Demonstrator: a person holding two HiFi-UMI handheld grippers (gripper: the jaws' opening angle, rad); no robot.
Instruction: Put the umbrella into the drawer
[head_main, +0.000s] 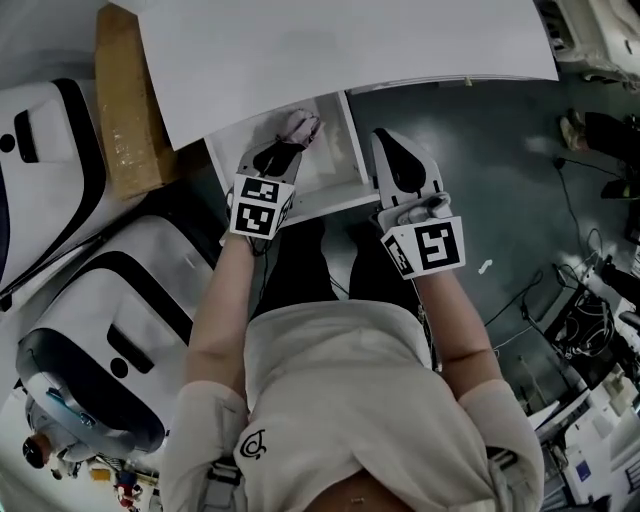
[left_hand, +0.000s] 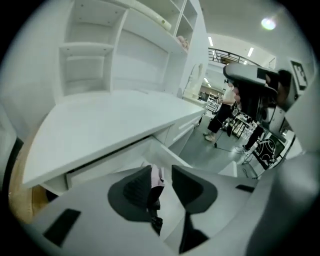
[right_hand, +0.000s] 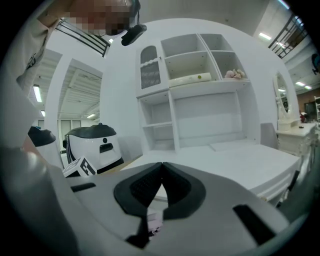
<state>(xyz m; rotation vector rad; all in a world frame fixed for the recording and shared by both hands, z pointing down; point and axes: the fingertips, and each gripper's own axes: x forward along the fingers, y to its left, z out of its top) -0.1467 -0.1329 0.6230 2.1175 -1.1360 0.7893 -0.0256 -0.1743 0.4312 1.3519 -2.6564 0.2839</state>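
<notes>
A folded pink and white umbrella (head_main: 301, 127) lies inside the open white drawer (head_main: 336, 196) under the desk. My left gripper (head_main: 283, 150) hangs over the drawer's left half, just short of the umbrella. In the left gripper view, its jaws (left_hand: 161, 172) stand apart, and the umbrella (left_hand: 158, 176) with its dark strap shows below through the gap, untouched by the pads. My right gripper (head_main: 392, 145) is just right of the drawer's edge. Its tips (right_hand: 161, 166) meet, shut on nothing.
The white desk top (head_main: 350, 40) overhangs the drawer's back. A brown cardboard box (head_main: 125, 100) and white machines with black trim (head_main: 110, 300) stand at the left. Cables (head_main: 560, 300) run over the grey floor at the right. A white shelf unit (right_hand: 200, 100) rises behind the desk.
</notes>
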